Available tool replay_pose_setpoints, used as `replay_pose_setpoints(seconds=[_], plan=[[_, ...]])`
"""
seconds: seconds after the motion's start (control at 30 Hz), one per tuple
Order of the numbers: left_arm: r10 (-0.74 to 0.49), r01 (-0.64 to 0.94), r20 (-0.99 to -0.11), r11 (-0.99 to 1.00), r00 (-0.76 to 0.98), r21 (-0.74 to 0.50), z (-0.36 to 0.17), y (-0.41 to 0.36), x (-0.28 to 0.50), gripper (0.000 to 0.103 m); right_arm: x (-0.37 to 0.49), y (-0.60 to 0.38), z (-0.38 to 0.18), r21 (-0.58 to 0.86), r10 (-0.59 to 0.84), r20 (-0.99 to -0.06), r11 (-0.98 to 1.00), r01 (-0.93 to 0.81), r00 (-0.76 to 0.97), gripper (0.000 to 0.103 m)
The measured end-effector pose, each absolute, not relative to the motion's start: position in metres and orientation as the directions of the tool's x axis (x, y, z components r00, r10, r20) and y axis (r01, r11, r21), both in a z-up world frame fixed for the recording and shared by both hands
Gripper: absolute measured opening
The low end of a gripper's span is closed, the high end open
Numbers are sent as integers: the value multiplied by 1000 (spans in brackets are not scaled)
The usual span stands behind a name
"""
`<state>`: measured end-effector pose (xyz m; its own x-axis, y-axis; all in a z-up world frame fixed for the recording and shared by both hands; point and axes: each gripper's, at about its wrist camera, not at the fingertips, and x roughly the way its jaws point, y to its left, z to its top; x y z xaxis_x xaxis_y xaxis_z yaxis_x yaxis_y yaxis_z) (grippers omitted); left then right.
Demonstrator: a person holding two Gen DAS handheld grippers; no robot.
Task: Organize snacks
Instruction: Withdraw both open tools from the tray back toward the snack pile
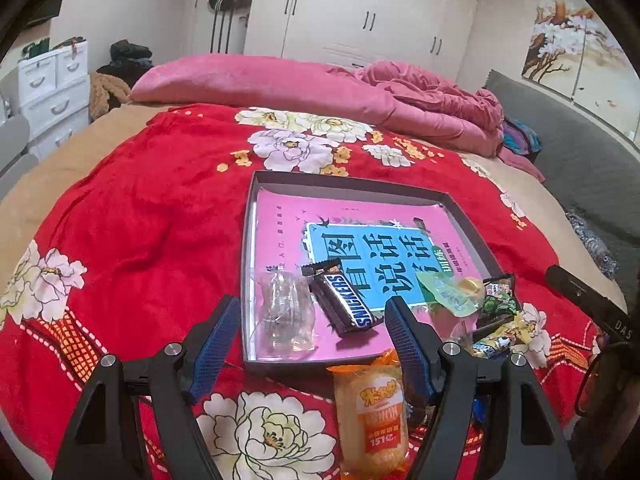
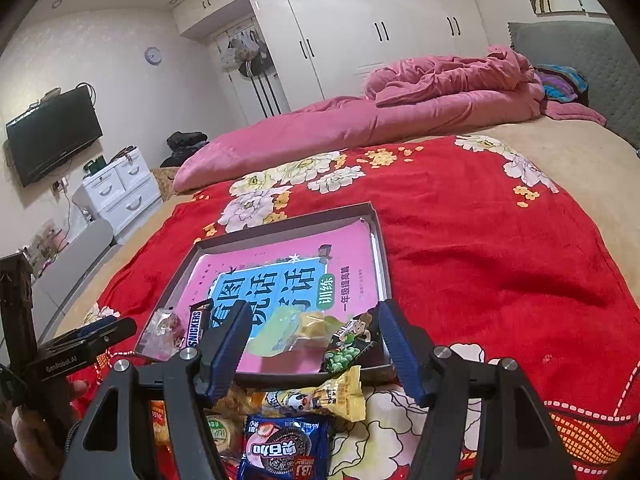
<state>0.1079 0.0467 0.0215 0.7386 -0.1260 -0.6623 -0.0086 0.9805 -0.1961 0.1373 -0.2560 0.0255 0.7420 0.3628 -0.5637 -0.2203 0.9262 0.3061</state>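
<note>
Both the left claw [image 1: 312, 320] and right claw [image 2: 314, 336] stand apart and empty over the tray [image 1: 352, 184] on the bed, where a bar [image 1: 344, 300] reads "SNICKERS".

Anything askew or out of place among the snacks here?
The dark green-pea packet straddles the tray's near rim, half in and half out. Several other packets, like the blue Oreo packet, lie loose on the blanket.

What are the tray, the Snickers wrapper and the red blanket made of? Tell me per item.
Tray: probably cardboard, matte dark; thin straight folded walls.
Snickers wrapper: glossy plastic film; crimped end, shiny highlights.
Red blanket: plush fleece, likely synthetic; soft sheen with shaded nap and gentle folds.
</note>
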Motion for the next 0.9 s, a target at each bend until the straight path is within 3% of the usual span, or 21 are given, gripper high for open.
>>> replay_pose_setpoints(seconds=[0.9], plan=[[-165,26,-675,977,719,-211,20,36,94,76,109,-227,30,233,414,-555,910,-342,722,69]])
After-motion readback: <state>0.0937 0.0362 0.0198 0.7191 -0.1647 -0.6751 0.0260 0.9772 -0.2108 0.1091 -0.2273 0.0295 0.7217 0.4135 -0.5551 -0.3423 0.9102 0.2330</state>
